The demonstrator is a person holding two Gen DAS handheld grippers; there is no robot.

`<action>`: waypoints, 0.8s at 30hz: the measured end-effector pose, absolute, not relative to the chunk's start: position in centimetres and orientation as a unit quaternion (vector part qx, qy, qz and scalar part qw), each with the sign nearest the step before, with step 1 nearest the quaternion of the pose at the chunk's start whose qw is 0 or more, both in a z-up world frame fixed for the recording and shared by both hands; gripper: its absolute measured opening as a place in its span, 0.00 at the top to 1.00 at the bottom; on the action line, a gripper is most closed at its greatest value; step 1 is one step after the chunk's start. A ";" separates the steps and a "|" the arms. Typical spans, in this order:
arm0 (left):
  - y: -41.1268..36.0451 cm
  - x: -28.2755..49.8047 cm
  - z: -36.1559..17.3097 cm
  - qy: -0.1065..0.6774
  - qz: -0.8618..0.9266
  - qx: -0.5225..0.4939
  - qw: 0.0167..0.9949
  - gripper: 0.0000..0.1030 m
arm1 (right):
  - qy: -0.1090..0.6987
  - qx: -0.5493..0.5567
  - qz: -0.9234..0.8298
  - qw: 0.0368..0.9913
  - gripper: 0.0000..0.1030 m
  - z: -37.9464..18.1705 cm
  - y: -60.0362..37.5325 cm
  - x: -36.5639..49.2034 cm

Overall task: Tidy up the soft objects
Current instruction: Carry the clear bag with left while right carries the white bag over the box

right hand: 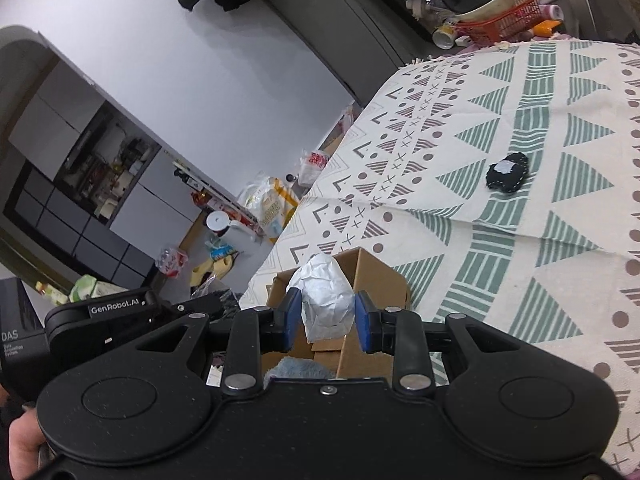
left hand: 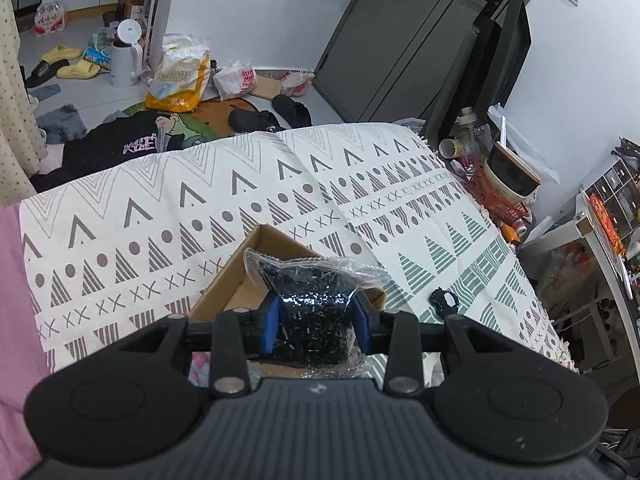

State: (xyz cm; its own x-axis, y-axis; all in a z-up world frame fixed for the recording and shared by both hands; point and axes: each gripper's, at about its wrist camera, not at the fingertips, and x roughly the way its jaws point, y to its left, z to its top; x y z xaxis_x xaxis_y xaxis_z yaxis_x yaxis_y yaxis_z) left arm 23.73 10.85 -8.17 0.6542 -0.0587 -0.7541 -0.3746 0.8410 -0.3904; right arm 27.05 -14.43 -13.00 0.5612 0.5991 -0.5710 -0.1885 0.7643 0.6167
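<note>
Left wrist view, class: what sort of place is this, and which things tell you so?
Most likely a lived-in home, perhaps a small flat. Yellow slippers and a white kettle sit on the floor, clothes lie heaped nearby, and a patterned cloth covers the work surface.

Patterned cloth point(left hand: 248, 184); cardboard box point(left hand: 224, 292); black pouch point(left hand: 444, 301)

Lived-in home, probably a bedroom, patterned bedspread point(left hand: 224, 200), slippers point(left hand: 70, 62), kettle point(left hand: 126, 56) on floor
</note>
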 end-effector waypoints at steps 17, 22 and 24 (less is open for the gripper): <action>14.5 27.8 -13.2 0.445 0.062 -0.295 0.844 0.64 | 0.444 0.190 0.235 0.843 0.72 -14.9 -8.9 28.4; 14.6 29.1 -14.8 0.457 0.055 -0.296 0.837 0.64 | 0.464 0.170 0.229 0.839 0.72 -15.7 -7.7 29.0; 14.5 29.6 -15.4 0.464 0.056 -0.293 0.834 0.64 | 0.470 0.158 0.219 0.840 0.72 -15.9 -7.2 29.2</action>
State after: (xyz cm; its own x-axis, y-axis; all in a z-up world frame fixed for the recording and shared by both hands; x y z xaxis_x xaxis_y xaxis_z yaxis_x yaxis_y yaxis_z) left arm 29.58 14.52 -15.43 0.5631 -0.1784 -0.8069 -0.3654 0.8221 -0.4367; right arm 29.17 -7.24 -15.86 0.4616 0.5170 -0.7208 -0.2197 0.8539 0.4718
